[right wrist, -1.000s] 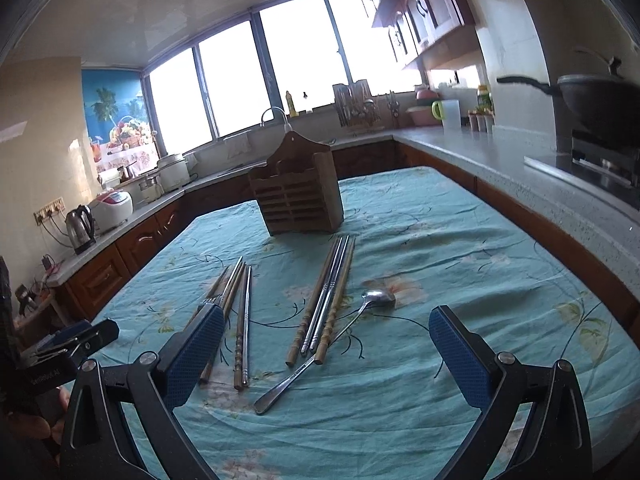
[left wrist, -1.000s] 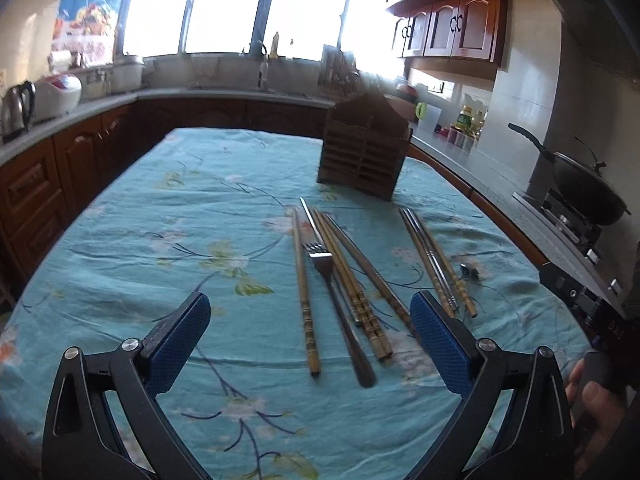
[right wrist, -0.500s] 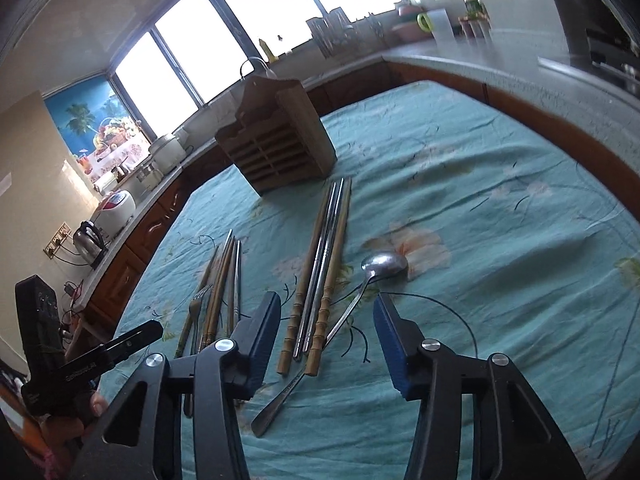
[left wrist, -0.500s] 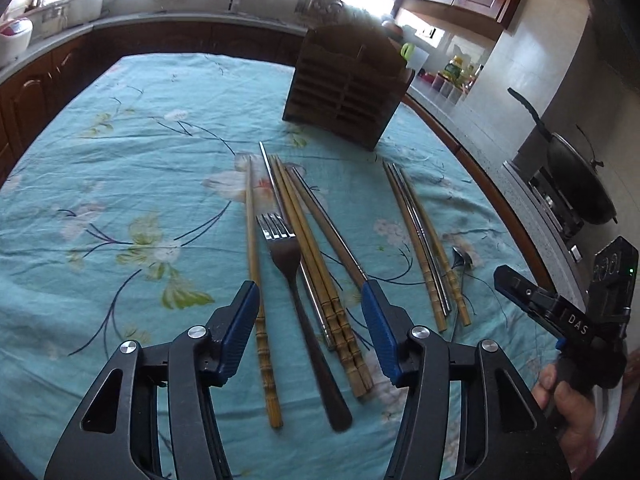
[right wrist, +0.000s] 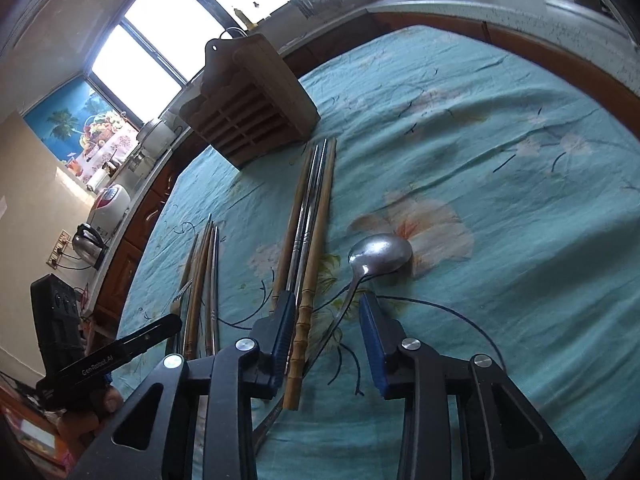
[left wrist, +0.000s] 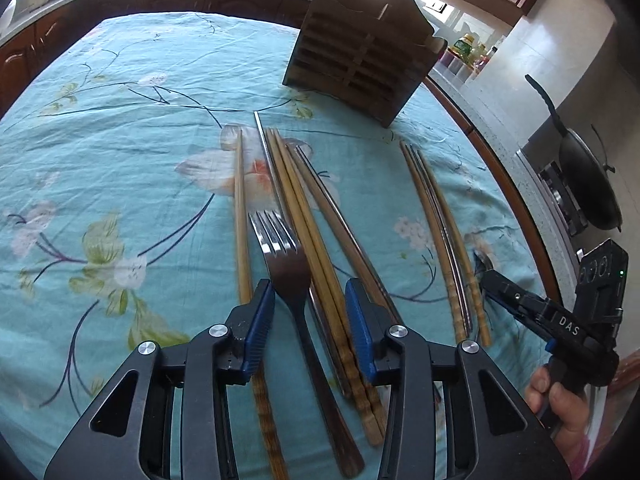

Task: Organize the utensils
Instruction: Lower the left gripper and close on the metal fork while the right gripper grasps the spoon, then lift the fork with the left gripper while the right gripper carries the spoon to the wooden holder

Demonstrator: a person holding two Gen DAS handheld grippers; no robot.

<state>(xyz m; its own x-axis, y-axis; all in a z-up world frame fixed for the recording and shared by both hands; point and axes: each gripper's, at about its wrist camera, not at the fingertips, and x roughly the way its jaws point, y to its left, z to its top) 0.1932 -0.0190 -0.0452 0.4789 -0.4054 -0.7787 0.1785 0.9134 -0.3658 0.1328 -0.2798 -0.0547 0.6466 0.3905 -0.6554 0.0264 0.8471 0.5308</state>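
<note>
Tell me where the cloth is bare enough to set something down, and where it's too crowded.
Free: the wide stretch of tablecloth left of the lone bamboo chopstick, and the cloth right of the spoon. A narrower strip runs between the two chopstick clusters. Crowded: around the fork and beside the wooden holder.

Bright daylight pours through the big windows (right wrist: pixel 152 40) behind the counter (right wrist: pixel 500 12). A teal floral tablecloth (left wrist: pixel 120 160) covers the table. Dark wooden cabinets (left wrist: pixel 24 52) line the wall, a kettle (right wrist: pixel 90 240) and rice cooker (right wrist: pixel 110 204) sit by a tropical poster (right wrist: pixel 76 120), and a black wok (left wrist: pixel 588 188) rests on the stove.
</note>
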